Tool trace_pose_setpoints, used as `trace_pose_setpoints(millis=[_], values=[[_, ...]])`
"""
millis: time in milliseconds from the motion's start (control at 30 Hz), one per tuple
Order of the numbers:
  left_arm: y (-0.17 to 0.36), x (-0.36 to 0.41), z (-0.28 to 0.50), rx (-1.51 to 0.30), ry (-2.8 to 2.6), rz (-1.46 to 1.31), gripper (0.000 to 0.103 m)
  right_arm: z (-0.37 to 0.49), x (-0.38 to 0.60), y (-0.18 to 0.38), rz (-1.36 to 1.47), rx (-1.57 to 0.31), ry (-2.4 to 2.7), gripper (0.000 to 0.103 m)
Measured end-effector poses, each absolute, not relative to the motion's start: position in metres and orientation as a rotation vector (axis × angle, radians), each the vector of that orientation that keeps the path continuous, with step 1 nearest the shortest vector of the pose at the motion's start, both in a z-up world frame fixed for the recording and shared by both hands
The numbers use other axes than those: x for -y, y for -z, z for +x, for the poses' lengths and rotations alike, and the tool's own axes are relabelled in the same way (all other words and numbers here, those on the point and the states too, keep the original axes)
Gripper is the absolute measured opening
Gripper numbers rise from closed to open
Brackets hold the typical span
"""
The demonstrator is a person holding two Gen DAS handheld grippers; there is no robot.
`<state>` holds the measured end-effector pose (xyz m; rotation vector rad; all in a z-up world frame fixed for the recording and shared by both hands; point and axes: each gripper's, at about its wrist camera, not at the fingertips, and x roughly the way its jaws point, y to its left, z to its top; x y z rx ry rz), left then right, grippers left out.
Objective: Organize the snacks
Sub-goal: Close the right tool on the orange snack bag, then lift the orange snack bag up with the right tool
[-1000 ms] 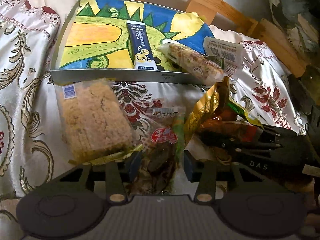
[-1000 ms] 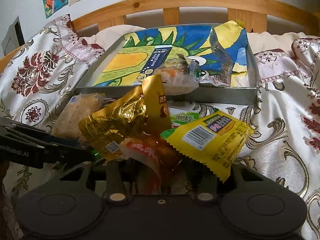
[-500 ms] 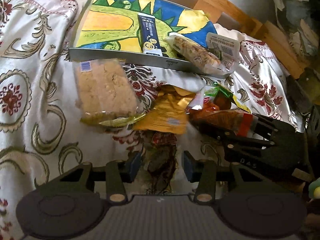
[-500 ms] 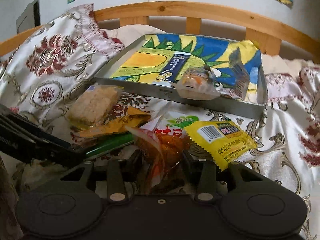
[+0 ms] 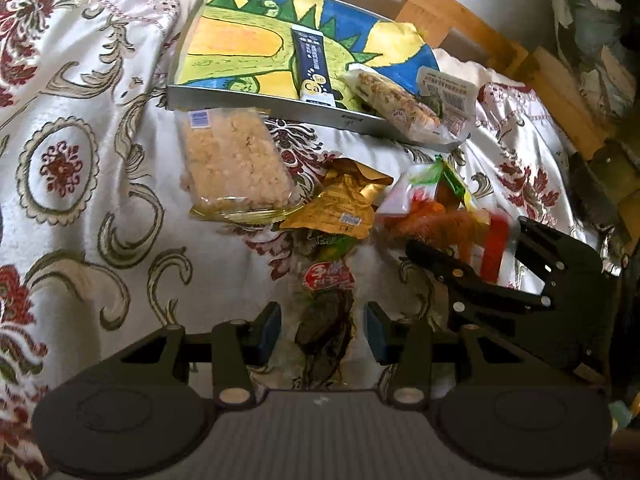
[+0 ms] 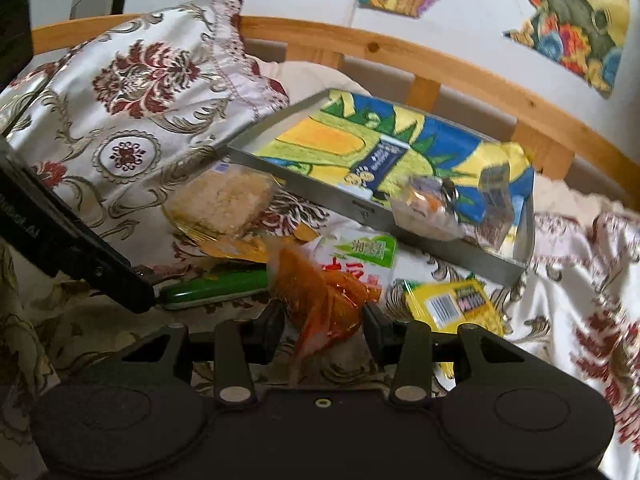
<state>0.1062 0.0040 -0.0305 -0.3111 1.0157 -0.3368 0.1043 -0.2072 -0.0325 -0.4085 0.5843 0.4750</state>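
Observation:
My left gripper is shut on a clear packet of dark snack with a red label and a green top end. My right gripper is shut on an orange snack packet, held above the bedspread. Behind both lies a metal tray lined with a dinosaur drawing. It holds a dark blue stick pack, a nut bar and a white labelled packet. On the bedspread lie a rice crisp pack, a gold packet, a white-green packet and a yellow packet.
A flowered pillow rises left of the tray. A wooden bed rail runs behind it, under drawings on the wall. The bedspread is soft and creased.
Both grippers drew back and slightly up from the tray with their packets. The right one rolled. The gold and yellow packets that hung at the right gripper now lie on the bedspread.

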Motion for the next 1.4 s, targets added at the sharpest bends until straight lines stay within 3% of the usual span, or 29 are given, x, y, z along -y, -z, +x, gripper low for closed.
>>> trace_pose_setpoints(millis=[800,900,1067,1167,1267,1300,1333,1400], values=[[0.016,-0.014,0.091,-0.952,0.343,-0.352,0.049,0.090,0.198,0.031,-0.511,-0.509,-0.459,0.040],[0.012,-0.011,0.090,-0.935,0.356,-0.345,0.049,0.087,0.197,0.031,-0.544,-0.486,-0.449,0.032],[0.011,-0.010,0.090,-0.936,0.358,-0.346,0.049,0.088,0.195,0.033,-0.559,-0.497,-0.456,0.032],[0.012,-0.010,0.090,-0.937,0.355,-0.349,0.049,0.091,0.195,0.036,-0.555,-0.526,-0.466,0.035],[0.012,-0.011,0.090,-0.934,0.357,-0.349,0.049,0.096,0.193,0.042,-0.560,-0.554,-0.496,0.056],[0.013,-0.010,0.091,-0.934,0.357,-0.349,0.049,0.098,0.191,0.044,-0.566,-0.548,-0.500,0.058],[0.013,-0.010,0.091,-0.934,0.358,-0.349,0.049,0.100,0.190,0.045,-0.572,-0.548,-0.505,0.056],[0.013,-0.010,0.091,-0.932,0.358,-0.352,0.049,0.106,0.190,0.046,-0.543,-0.581,-0.522,0.039]])
